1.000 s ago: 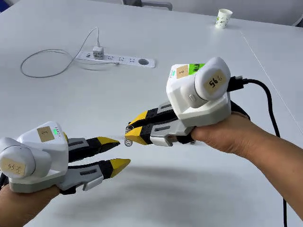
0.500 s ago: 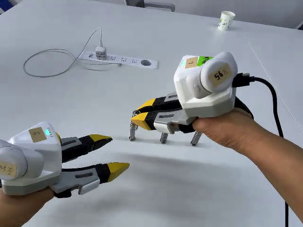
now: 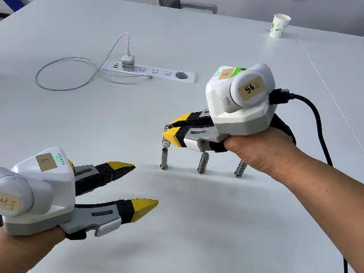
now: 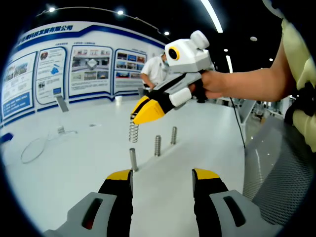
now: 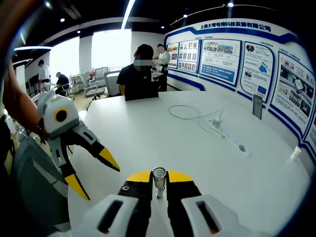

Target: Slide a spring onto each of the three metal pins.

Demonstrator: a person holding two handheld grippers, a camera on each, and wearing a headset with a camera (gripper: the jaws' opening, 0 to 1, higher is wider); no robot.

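- Head view: the person's right hand (image 3: 259, 151) holds the right gripper (image 3: 170, 134) level over the white table (image 3: 85, 131). The forearm reaches in from the near right and the jaw tips point left.
- Its jaws are pressed together on a spring (image 3: 165, 142), which hangs upright just above the bare pin (image 3: 164, 161), the leftmost of three in a row.
- The middle pin (image 3: 202, 163) and the right pin (image 3: 240, 168) each carry a spring.
- The left gripper (image 3: 140, 185) sits low at near left with its jaws spread, holding nothing and pointing right.
- Tan handwritten stickers read "56" plus an unclear mark on the right gripper and "55" plus an unclear mark on the left. The green print on the far paper cup (image 3: 279, 25) is too small to read.
- Left gripper view: its own jaws stand wide apart, with the bare pin (image 4: 133, 159) just beyond them. The right gripper (image 4: 143, 114) comes in from the right, with the spring (image 4: 133, 132) dangling from its tips.
- Right gripper view: its own jaws pinch the spring (image 5: 159, 177). The left gripper (image 5: 98, 180) gapes at left. The blue Chinese heading on the wall board (image 5: 222, 59) is too small to read.
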